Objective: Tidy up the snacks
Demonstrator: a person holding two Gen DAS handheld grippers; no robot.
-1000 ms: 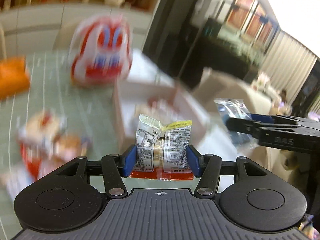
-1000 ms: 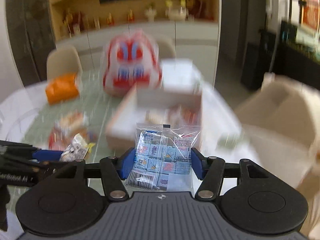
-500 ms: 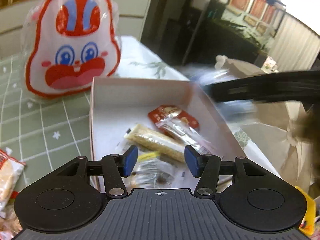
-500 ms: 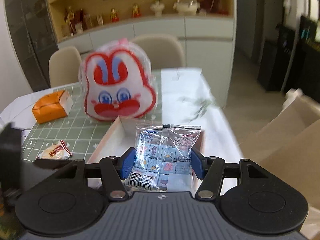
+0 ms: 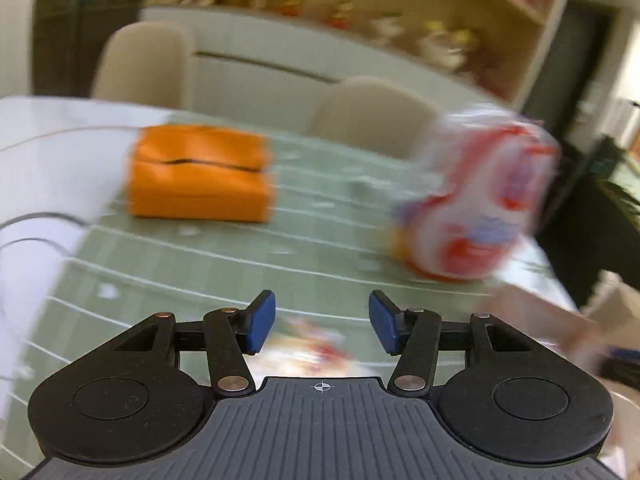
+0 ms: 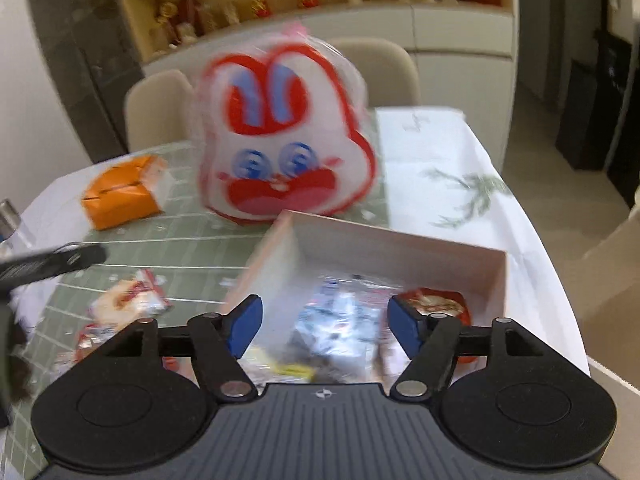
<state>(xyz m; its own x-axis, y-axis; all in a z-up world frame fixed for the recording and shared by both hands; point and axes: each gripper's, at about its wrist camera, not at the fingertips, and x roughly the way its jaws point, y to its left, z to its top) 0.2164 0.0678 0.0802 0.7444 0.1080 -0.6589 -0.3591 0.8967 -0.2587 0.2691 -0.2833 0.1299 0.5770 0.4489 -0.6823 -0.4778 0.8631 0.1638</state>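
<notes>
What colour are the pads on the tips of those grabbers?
Blue pads, on black arms; clearest in the right wrist view.

Legible text: none in either view; both are motion-blurred.

- Rabbit-face bag, far centre of table: red, white and blue cartoon face only, no lettering seen.
- Clear snack packet in the box, near right: printed panels, perhaps a barcode, too smeared to read.
- Red packet, right end of box: pattern only.
- Orange pack, far left: plain faces.
- Small wrappers, near left: red and white print, unreadable.
- Shelf ornaments, far wall: no readable labels.
</notes>
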